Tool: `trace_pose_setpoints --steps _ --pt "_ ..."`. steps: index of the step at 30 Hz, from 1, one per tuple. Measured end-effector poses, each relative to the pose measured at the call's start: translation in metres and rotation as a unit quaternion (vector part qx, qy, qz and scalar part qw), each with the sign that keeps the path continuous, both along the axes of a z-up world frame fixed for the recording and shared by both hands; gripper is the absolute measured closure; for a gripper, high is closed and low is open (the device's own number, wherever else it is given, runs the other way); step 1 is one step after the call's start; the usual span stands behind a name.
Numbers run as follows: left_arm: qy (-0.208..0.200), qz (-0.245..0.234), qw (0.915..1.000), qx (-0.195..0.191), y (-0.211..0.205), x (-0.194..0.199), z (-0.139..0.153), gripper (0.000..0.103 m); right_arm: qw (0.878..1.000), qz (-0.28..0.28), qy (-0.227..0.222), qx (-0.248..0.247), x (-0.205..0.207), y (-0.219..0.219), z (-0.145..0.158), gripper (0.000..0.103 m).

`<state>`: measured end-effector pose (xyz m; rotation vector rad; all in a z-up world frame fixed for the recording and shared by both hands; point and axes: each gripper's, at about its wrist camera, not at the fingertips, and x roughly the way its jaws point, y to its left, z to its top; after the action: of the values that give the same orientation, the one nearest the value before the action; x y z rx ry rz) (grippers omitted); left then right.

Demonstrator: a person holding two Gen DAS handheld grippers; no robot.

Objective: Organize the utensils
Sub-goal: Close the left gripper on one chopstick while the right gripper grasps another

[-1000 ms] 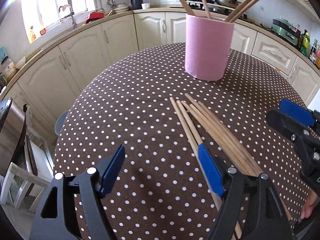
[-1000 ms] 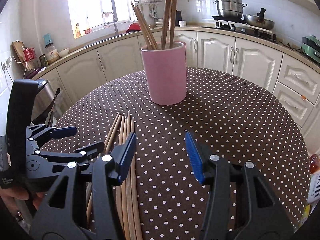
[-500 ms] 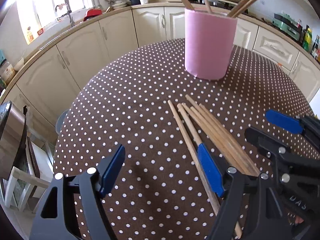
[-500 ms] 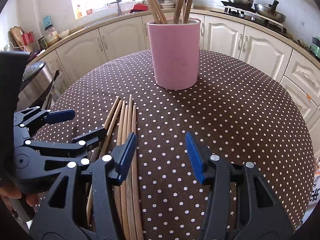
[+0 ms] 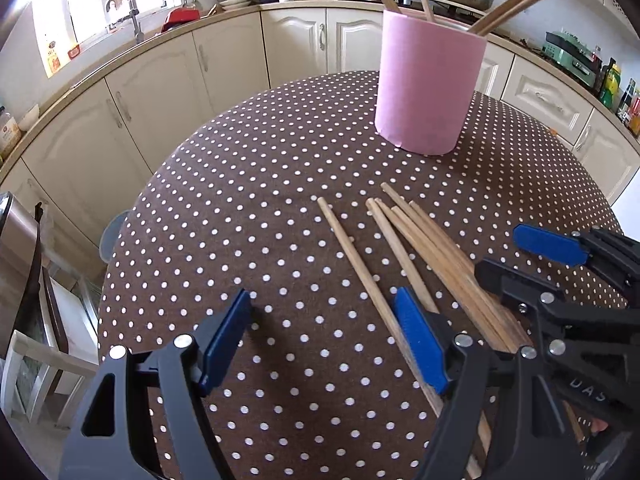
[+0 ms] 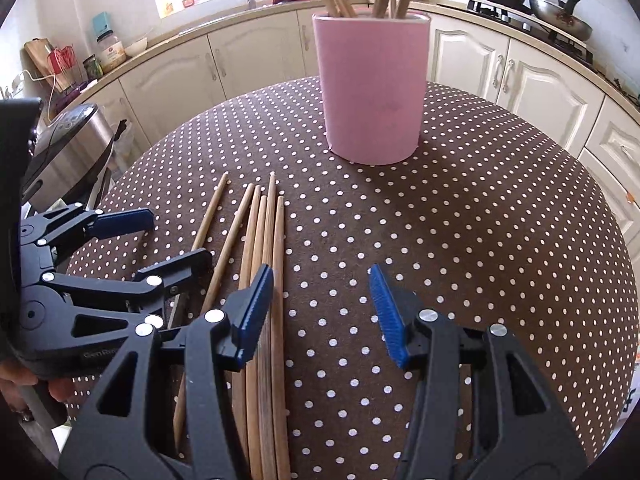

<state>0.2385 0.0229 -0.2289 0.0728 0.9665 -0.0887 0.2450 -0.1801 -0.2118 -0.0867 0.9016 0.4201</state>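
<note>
Several wooden chopsticks [image 5: 424, 240] lie side by side on the dotted tablecloth; they also show in the right wrist view [image 6: 264, 248]. One chopstick [image 5: 352, 256] lies a little apart on their left. A pink holder [image 5: 428, 88] stands upright behind them with several chopsticks in it, also seen in the right wrist view [image 6: 372, 88]. My left gripper [image 5: 324, 336] is open and empty, its right finger over the near ends of the chopsticks. My right gripper [image 6: 320, 312] is open and empty, its left finger over the bundle.
The round table with the brown dotted cloth [image 5: 248, 200] drops off at its left and far edges. Cream kitchen cabinets [image 5: 168, 92] curve behind it. A metal appliance [image 6: 68, 140] and a white chair [image 5: 36, 364] stand to the left of the table.
Both grippers have moved forward and lower toward the loose chopsticks. The right gripper has come in closer beside the left one. Both stay open.
</note>
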Motion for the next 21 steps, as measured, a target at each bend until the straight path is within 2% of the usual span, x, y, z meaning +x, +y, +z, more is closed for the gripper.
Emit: trace_pose_setpoints --steps 3,7,9,11,14,15,16,21 --pt "-0.001 0.001 1.0000 -0.002 0.002 -0.001 0.001 0.031 1.000 -0.001 0.004 -0.008 0.004 0.006 0.000 0.054" --pt "-0.004 0.004 1.0000 -0.003 0.006 0.003 0.001 0.043 0.999 0.011 0.015 -0.029 0.009 0.015 0.000 0.057" --pt "-0.003 0.004 1.0000 -0.004 0.006 0.004 0.002 0.050 0.998 0.021 0.009 -0.058 0.013 0.026 0.000 0.063" --pt "-0.001 0.006 1.0000 -0.005 0.006 0.007 0.003 0.057 0.997 0.030 0.014 -0.064 0.016 0.033 0.002 0.075" --pt "0.001 0.010 0.9999 -0.005 0.007 0.009 0.004 0.074 0.996 0.044 0.018 -0.074 0.020 0.045 0.003 0.090" --pt "0.001 0.012 0.9999 -0.005 0.007 0.010 0.004 0.083 0.995 0.048 0.018 -0.081 0.021 0.050 0.004 0.093" --pt "0.003 0.015 0.9999 -0.007 0.008 0.012 0.005 0.087 0.995 0.054 0.017 -0.085 0.022 0.055 0.004 0.096" --pt "0.005 0.018 0.9996 -0.022 0.011 0.013 0.007 0.097 0.995 0.053 0.015 -0.082 0.024 0.068 0.003 0.097"
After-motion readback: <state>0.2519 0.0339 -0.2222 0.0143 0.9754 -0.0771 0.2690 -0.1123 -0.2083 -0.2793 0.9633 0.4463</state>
